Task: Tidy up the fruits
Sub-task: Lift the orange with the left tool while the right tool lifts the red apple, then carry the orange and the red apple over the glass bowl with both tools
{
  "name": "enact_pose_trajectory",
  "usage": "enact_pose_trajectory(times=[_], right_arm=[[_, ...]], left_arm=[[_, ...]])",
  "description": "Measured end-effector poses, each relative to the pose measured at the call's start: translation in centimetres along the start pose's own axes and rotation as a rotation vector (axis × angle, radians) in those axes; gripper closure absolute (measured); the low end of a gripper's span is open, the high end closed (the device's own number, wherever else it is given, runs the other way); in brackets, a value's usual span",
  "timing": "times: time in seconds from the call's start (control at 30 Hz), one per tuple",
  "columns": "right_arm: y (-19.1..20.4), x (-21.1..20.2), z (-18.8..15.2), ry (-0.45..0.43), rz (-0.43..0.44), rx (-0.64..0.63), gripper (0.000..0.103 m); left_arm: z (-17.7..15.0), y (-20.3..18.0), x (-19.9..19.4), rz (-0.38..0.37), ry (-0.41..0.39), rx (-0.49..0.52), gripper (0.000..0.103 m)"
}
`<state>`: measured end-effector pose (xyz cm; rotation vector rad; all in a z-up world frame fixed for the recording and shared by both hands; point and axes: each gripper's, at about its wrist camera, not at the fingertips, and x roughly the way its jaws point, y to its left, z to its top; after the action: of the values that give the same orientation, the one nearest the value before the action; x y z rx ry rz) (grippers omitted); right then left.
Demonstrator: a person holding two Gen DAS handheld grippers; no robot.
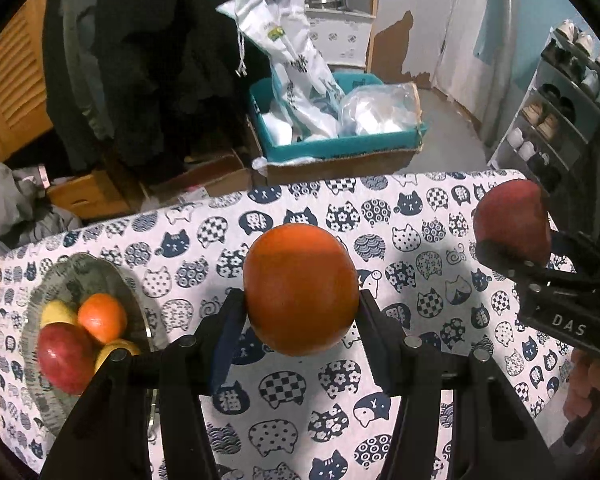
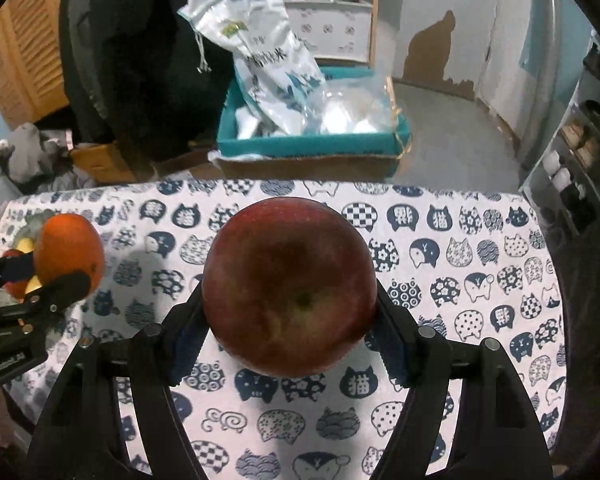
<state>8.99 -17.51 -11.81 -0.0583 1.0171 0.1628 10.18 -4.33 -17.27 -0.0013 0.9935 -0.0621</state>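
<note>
1. Left wrist view: the left gripper (image 1: pixel 302 300) is clenched on an orange (image 1: pixel 301 289), one finger on each side at the widest part, and the fruit hangs clear above the cat-print tablecloth (image 1: pixel 420 380). Far left on the cloth sits a glass plate (image 1: pixel 40 280) holding a red apple (image 1: pixel 65 357), a smaller orange (image 1: pixel 102 317) and yellow fruit (image 1: pixel 56 312). At the right edge the right gripper (image 1: pixel 512 240) carries a second apple (image 1: pixel 511 221), well apart from the orange

2. Handling, judged from this view: the orange looks firm and round with a slightly grippy peel; the mid-line hold suits it, since a grip nearer either end would let it squirt out. A moderate squeeze should do, as hard pressure would bruise it. The plate is already crowded, so a fruit set on the pile could roll off

3. Right wrist view: the right gripper (image 2: pixel 290 308) is closed around the big apple (image 2: pixel 290 288), pads at its widest part and one dimpled end facing the camera, lifted above the cloth. At the left edge the left gripper (image 2: pixel 66 270) shows with its orange (image 2: pixel 69 249), the plate's fruit half hidden behind it

4. Handling, judged here: the apple looks heavy for its size, hard and waxy-smooth, so likelier to slip than the orange; keep the pads level at the equator and lower it gently, because it bruises on a knock
</note>
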Motion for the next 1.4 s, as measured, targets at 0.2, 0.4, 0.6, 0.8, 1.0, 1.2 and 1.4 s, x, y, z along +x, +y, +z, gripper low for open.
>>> enact_pose_trajectory(times=[0.2,0.4,0.6,0.8,1.0,1.2,1.4], right_arm=[[1.1,-2.7,0.6,-0.043,0.015,-0.014,0.029],[2.7,-5.3,0.9,-0.084,0.042,-0.046,0.029],[4.5,-7.3,1.2,-0.115,0.065,-0.089,0.029],[6.5,-8.9,1.4,-0.145,0.1,-0.127,0.029],[9.2,-9.6,1.7,-0.158,0.154,-0.167,0.029],[12.8,-8.9,1.9,-0.144,0.195,-0.229,0.029],[16.1,-8.2,2.1,-0.128,0.229,-0.274,0.029]], left_arm=[[0.2,0.8,-2.8,-0.004,-0.043,-0.014,0.046],[0.1,1.6,-5.3,-0.002,-0.078,-0.025,0.046],[-0.3,2.5,-7.8,0.001,-0.116,-0.028,0.046],[-0.6,4.0,-9.9,0.005,-0.152,-0.052,0.046],[-1.0,5.8,-11.2,0.014,-0.17,-0.082,0.046],[-1.9,8.2,-11.8,0.037,-0.175,-0.119,0.046],[-2.9,11.0,-12.2,0.069,-0.171,-0.169,0.046]])
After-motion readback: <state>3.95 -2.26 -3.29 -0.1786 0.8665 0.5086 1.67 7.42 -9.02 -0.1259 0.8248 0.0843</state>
